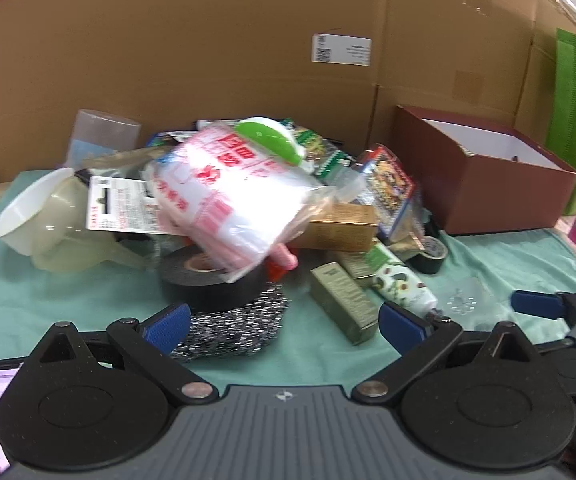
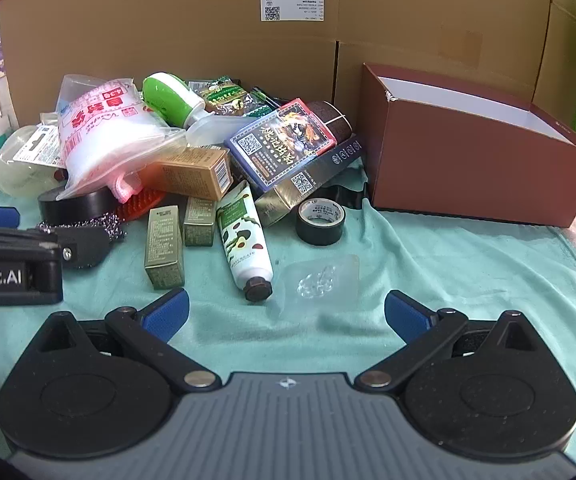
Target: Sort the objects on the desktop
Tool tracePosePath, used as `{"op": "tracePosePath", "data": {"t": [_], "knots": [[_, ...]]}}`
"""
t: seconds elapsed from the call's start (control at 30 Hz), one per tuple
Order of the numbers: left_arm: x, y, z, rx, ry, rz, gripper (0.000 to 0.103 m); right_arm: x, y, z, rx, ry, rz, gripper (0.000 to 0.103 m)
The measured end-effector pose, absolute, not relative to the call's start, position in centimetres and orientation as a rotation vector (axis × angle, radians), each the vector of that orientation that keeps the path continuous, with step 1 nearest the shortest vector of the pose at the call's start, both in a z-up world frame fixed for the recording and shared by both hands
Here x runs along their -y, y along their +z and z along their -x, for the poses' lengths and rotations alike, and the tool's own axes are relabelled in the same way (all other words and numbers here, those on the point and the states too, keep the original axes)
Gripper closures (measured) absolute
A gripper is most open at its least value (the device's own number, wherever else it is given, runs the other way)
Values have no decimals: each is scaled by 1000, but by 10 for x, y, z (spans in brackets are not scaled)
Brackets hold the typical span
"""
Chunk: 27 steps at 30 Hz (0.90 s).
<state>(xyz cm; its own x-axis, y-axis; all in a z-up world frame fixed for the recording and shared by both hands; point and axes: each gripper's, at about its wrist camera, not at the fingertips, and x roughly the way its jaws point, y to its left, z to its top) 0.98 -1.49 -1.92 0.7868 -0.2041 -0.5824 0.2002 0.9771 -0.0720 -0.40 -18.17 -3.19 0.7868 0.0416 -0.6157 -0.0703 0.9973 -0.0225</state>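
- Since nothing appears to have been sorted yet, the heap lies on the green cloth of the table (image 2: 448,272), in front of a cardboard wall, with the open brown box (image 2: 484,176) standing to its right as the likely place for things to go.
- Both grippers hover short of the pile: the left gripper (image 1: 284,326) and the right gripper (image 2: 286,314) each have their blue fingers spread wide apart, with nothing between them.
- The white plastic bag with red print (image 2: 100,140) lies on top of the heap; it looks soft, light and slippery, so a pinch on a bunched fold should hold better than one on the flat face.
- The printed card box (image 2: 284,140) leans on a darker carton; stiff and light, best taken across its narrow sides.
- The big black tape roll (image 1: 212,284) rests on a sparkly scourer-like pad and is half under the bag; rigid and probably heavier, it suits a grip across the ring wall.
- The avocado-print tube (image 2: 244,236) lies free on the cloth, cap toward the camera; squashy, so it is best held near the cap shoulder.
- The small olive carton (image 2: 164,246) beside it is stiff and easy to pinch across its width.
- The small tape roll (image 2: 320,222) stands clear, near the brown box.
- A clear blister piece (image 2: 320,280) lies flat nearest the right gripper; thin and hard to lift.
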Motion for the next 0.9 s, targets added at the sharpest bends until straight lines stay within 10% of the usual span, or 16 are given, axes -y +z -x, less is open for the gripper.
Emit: {"op": "tracePosePath", "data": {"t": [0.27, 0.4, 0.9], "knots": [[35, -20, -27, -653, -275, 18, 18, 190, -34, -13, -637, 108, 50, 4], [41, -26, -41, -701, -286, 29, 37, 195, -37, -22, -646, 142, 42, 23], [41, -43, -66, -787, -318, 103, 54, 175, -43, -37, -605, 203, 210, 37]]}}
